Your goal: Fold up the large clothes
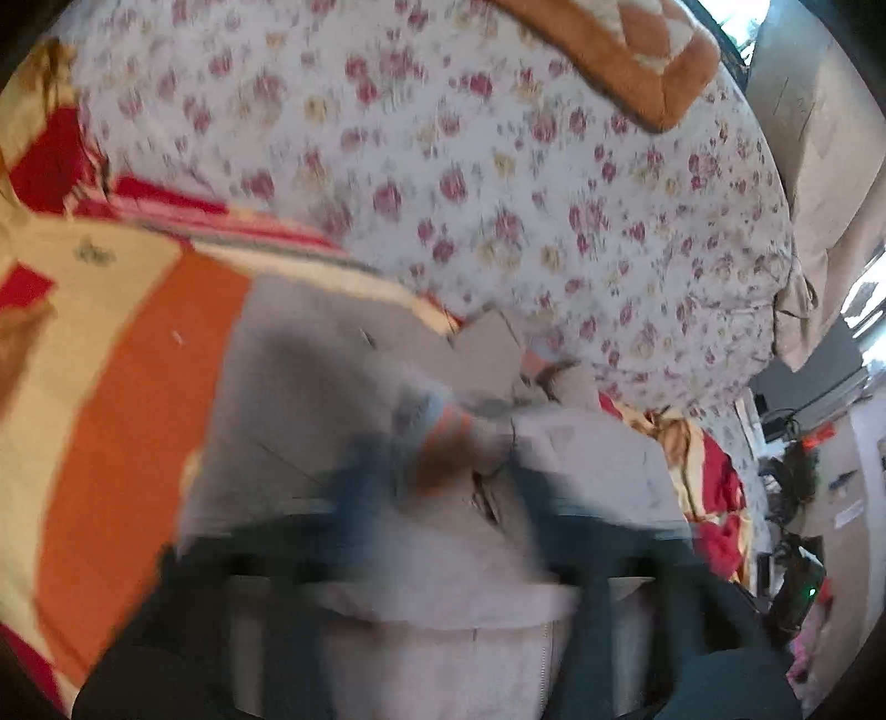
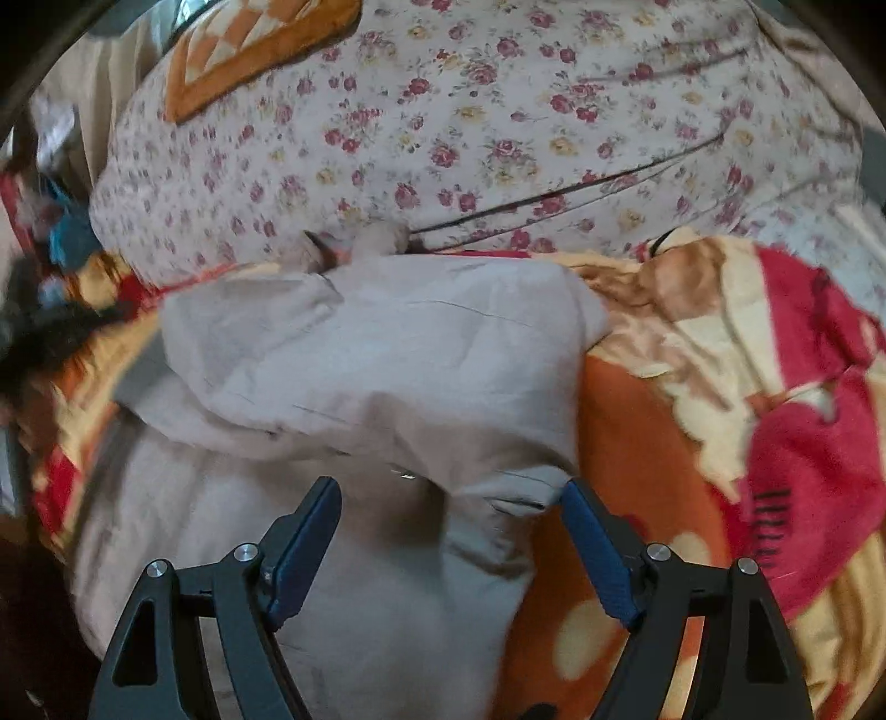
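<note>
A large pale grey garment (image 2: 387, 354) lies on an orange, cream and red blanket (image 2: 637, 443), its upper part folded over the lower. My right gripper (image 2: 451, 498) is open and empty, its blue pads (image 2: 310, 531) spread just above the garment's lower fold. In the left wrist view the same grey garment (image 1: 310, 387) fills the lower middle. My left gripper (image 1: 443, 471) is heavily motion-blurred over the cloth; its blue fingers stand apart, and whether they hold cloth is unclear.
A white floral quilt (image 2: 498, 127) is bunched behind the garment, with an orange checked cushion (image 2: 232, 50) on top. The blanket (image 1: 111, 387) spreads left. Cluttered floor and furniture (image 1: 803, 471) lie beyond the bed's right edge.
</note>
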`<control>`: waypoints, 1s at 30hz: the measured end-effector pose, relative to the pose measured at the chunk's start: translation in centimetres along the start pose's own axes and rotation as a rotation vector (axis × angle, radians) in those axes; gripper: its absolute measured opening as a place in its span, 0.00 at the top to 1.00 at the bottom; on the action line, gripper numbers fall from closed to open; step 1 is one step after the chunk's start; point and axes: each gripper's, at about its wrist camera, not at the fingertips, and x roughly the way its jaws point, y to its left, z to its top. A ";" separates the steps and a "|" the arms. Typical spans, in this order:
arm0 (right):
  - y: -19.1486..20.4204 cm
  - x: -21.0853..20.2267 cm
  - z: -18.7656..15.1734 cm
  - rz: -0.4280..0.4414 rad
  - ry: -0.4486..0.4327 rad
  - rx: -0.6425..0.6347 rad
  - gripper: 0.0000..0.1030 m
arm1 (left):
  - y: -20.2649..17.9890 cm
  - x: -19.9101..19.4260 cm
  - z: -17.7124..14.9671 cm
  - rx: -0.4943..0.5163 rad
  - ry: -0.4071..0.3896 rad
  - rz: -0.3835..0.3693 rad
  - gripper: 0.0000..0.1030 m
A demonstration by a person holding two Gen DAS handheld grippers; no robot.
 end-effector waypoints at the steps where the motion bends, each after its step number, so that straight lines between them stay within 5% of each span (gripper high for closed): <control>1: 0.0 -0.2 0.0 -0.005 -0.004 0.000 0.23 | -0.1 0.2 -0.5 -0.012 -0.019 -0.017 0.18; 3: -0.1 -0.7 -0.1 -0.035 -0.012 -0.016 0.23 | -0.8 1.3 -1.0 0.009 -0.026 -0.035 0.18; 7: -0.5 -1.5 -0.3 -0.084 -0.022 -0.057 0.20 | -2.3 5.0 -1.6 0.089 0.035 0.050 0.18; 9: -0.8 -0.9 -0.5 -0.096 -0.004 -0.054 0.19 | -2.3 6.6 -1.9 0.054 0.073 0.020 0.34; 11: -0.8 0.3 -0.5 -0.088 0.025 -0.054 0.19 | -2.7 7.4 -1.9 0.058 0.112 0.038 0.79; 14: -0.9 2.1 0.0 -0.122 0.022 -0.066 0.30 | -3.9 5.7 -1.2 0.071 0.088 0.009 0.86; 15: -0.9 2.1 0.3 -0.155 0.011 -0.074 0.62 | -4.5 4.4 -0.6 0.090 0.066 -0.004 0.87; 16: -1.1 1.6 0.6 -0.166 -0.013 -0.063 0.74 | -4.9 3.1 -0.2 0.105 0.043 -0.016 0.87; 20: -1.1 -1.3 0.4 -0.125 -0.082 -0.059 0.74 | -4.2 -1.4 1.0 0.148 -0.023 0.026 0.87; 24: -0.9 1.0 -1.4 -0.108 0.089 -0.100 0.74 | -0.7 0.8 -0.4 0.134 0.070 0.110 0.86; 26: -1.7 0.0 -1.5 -0.069 0.061 -0.028 0.74 | 1.0 1.8 -1.3 0.069 0.119 0.110 0.71; 27: -2.0 -0.7 -1.2 -0.050 0.038 0.008 0.71 | 1.6 1.7 -1.5 0.044 0.120 0.119 0.66; 30: -1.9 -2.0 0.3 -0.038 -0.054 0.057 0.34 | 2.0 0.2 -1.4 0.002 0.054 0.127 0.52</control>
